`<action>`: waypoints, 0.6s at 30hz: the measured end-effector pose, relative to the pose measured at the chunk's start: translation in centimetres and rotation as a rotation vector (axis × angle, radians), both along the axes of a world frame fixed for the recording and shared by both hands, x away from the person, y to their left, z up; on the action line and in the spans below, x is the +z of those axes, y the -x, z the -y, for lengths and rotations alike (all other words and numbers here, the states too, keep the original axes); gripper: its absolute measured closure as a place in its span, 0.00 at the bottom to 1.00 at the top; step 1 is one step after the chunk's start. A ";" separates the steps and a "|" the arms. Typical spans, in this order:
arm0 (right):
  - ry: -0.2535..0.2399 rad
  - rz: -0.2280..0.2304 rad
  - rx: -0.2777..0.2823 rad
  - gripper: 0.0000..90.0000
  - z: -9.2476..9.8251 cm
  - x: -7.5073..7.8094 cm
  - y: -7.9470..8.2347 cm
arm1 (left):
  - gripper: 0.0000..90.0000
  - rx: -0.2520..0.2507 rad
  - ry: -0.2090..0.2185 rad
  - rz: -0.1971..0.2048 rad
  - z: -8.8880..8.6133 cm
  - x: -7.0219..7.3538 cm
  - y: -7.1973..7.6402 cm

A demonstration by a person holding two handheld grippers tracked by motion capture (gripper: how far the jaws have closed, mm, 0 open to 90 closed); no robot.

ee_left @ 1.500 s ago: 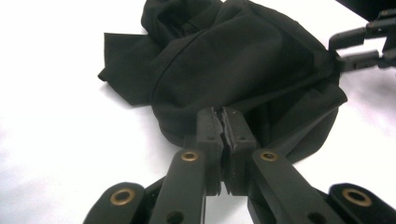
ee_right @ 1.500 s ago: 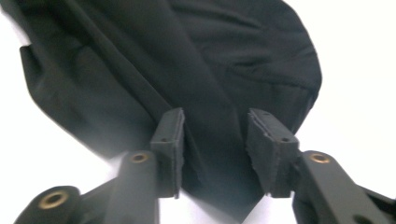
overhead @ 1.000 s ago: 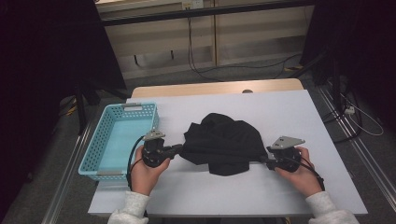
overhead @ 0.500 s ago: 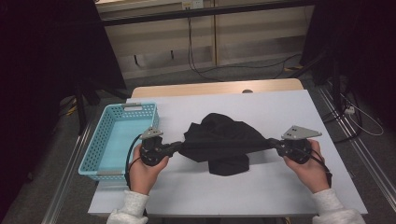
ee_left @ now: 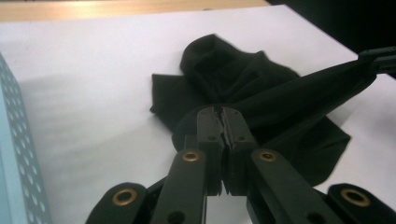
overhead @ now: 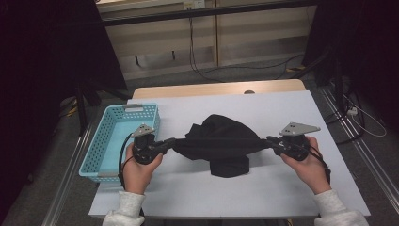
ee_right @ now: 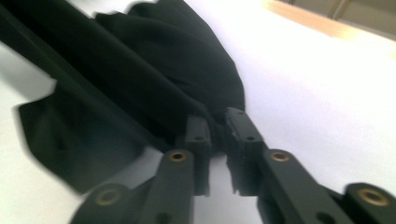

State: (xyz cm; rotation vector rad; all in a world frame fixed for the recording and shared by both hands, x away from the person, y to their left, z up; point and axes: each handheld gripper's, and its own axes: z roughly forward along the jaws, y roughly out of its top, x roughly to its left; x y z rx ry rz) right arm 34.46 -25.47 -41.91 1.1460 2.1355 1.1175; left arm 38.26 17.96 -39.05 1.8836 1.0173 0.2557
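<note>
A black cloth (overhead: 221, 136) lies bunched on the white table (overhead: 282, 108), and its near edge is pulled into a taut band between my two grippers. My left gripper (overhead: 171, 141) is shut on the band's left end; in the left gripper view the jaws (ee_left: 220, 112) pinch the cloth (ee_left: 261, 88) tightly. My right gripper (overhead: 269, 140) holds the right end. Its jaws have just been opening a little, and in the right gripper view the gripper (ee_right: 217, 121) still has the cloth (ee_right: 140, 60) bunched between its tips. A loose flap hangs below the band.
A light blue perforated basket (overhead: 101, 141) stands at the table's left edge, just beside my left hand; its wall (ee_left: 9, 140) shows in the left gripper view. A wooden strip (overhead: 211, 88) runs along the table's far side. Cables lie on the floor beyond.
My right gripper has risen and drawn outward to the right with the cloth's edge. The edge has lifted off the heap and stretched straight. The left hand has stayed put.
</note>
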 end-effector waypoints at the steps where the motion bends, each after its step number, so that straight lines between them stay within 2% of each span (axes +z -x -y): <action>1: -0.010 -0.017 -0.008 0.84 -0.1 -0.6 -0.8 | 0.97 0.009 -0.020 -0.010 0.2 -0.5 -0.4; 3: -0.012 -0.021 -0.002 0.83 -0.2 -0.9 -1.2 | 0.97 0.019 -0.019 -0.016 0.2 -0.8 -0.6; 5: -0.003 -0.048 -0.030 0.79 -0.4 -1.8 -2.4 | 0.97 0.030 -0.025 -0.030 0.3 -1.2 -1.2; 8: -0.003 -0.067 -0.056 0.78 -0.4 -2.4 -3.2 | 0.97 0.037 -0.035 -0.043 0.6 -1.6 -1.9; 9: 0.004 -0.088 -0.068 0.75 -0.4 -2.7 -3.9 | 0.97 0.038 -0.045 -0.049 0.7 -1.8 -2.1; 10: 0.004 -0.088 -0.068 0.75 -0.4 -2.7 -3.9 | 0.97 0.043 -0.046 -0.055 0.8 -2.0 -2.3; 11: 0.010 -0.102 -0.070 0.70 -0.5 -2.9 -4.2 | 0.97 0.043 -0.051 -0.058 0.9 -2.1 -2.5; 12: -0.006 -0.126 -0.088 0.62 -0.5 -3.1 -4.6 | 0.97 0.043 -0.056 -0.064 0.9 -2.3 -2.6; 14: -0.016 -0.123 -0.089 0.60 -0.4 -3.1 -4.6 | 0.97 0.045 -0.063 -0.067 1.0 -2.5 -2.8; 15: -0.040 -0.124 -0.090 0.58 -0.3 -3.0 -4.5 | 0.97 0.041 -0.060 -0.066 1.1 -2.5 -2.8; 16: -0.099 -0.131 -0.094 0.52 0.0 -2.8 -4.3 | 0.97 0.036 -0.055 -0.062 1.2 -2.4 -2.8; 17: -0.099 -0.131 -0.094 0.52 0.0 -2.8 -4.3 | 0.97 0.035 -0.060 -0.057 1.3 -2.3 -2.7; 18: -0.120 -0.134 -0.089 0.51 0.0 -2.7 -4.2 | 0.97 0.029 -0.065 -0.051 1.5 -2.2 -2.6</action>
